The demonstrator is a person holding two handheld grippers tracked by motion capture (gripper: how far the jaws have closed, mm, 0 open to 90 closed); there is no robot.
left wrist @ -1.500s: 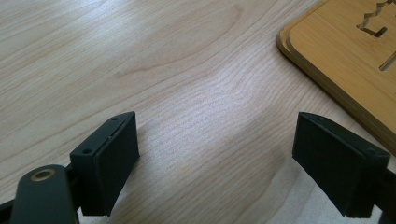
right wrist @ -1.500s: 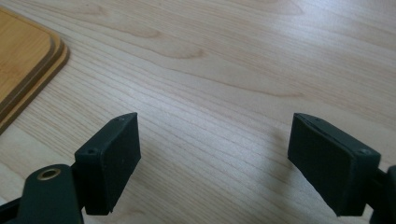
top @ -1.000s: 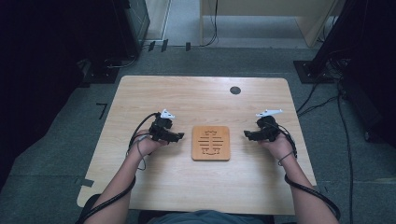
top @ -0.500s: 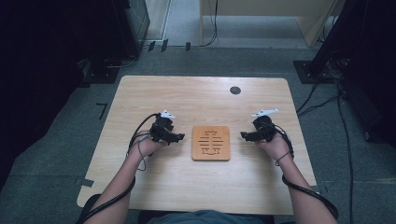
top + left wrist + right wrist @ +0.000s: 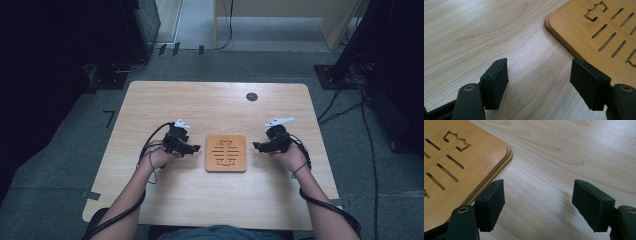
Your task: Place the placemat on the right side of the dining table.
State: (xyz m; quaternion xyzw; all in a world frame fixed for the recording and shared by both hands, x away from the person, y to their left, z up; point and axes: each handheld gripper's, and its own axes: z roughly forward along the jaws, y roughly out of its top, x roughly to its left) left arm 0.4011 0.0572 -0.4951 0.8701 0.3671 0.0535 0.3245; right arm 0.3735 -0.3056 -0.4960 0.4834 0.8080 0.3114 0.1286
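A square bamboo board point(image 5: 226, 153) with cut-out slots lies flat in the middle of the light wooden table point(image 5: 210, 105). My left gripper point(image 5: 194, 148) is just left of the board, pointing at its left edge, jaws open and holding nothing. In the left gripper view the gripper point(image 5: 539, 77) hovers over bare table with the board point(image 5: 596, 32) at upper right. My right gripper point(image 5: 258, 146) is just right of the board, open too. The right gripper view has the gripper point(image 5: 537, 200) over the table and the board point(image 5: 461, 162) at the left.
A small dark round hole or cap point(image 5: 252, 96) sits near the table's far edge. Dark equipment and cables point(image 5: 350, 105) surround the table on the grey floor. Cables trail from both grippers along the forearms.
The right gripper has moved a little left, closer to the board's right edge. The left gripper has hardly shifted.
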